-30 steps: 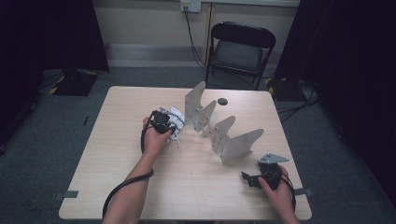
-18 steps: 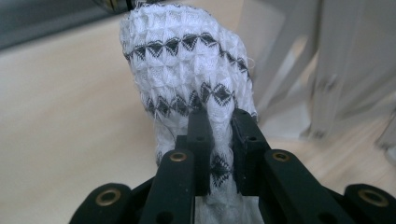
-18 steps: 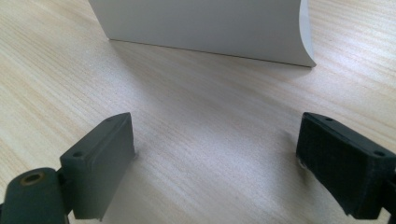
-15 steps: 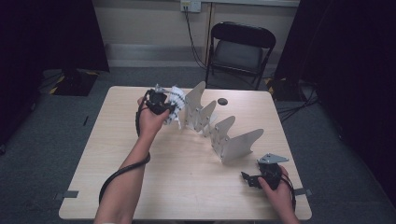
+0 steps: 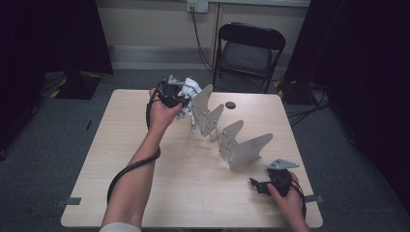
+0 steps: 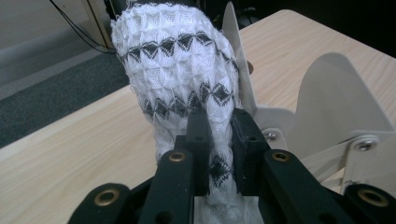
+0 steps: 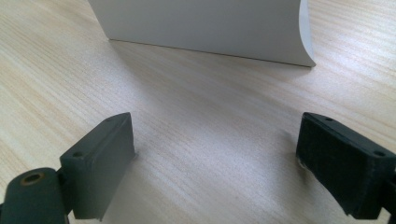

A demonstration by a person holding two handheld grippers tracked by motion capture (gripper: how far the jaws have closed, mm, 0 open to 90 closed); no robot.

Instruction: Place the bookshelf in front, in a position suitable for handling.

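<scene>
My left hand-held gripper (image 5: 180, 94) pinches a white knitted sock with black diamond bands (image 6: 180, 70), its jaws pressed onto the fabric. I hold the sock up near the far edge of the table (image 5: 145, 193), against the tallest fin at the far end of the grey fin rack (image 5: 232, 140). In the left gripper view the sock drapes over that fin's tip. My right hand-held gripper (image 5: 258, 186) rests near the table's near right corner, jaws spread wide and holding nothing, facing the rack's nearest fin (image 7: 201, 28).
</scene>
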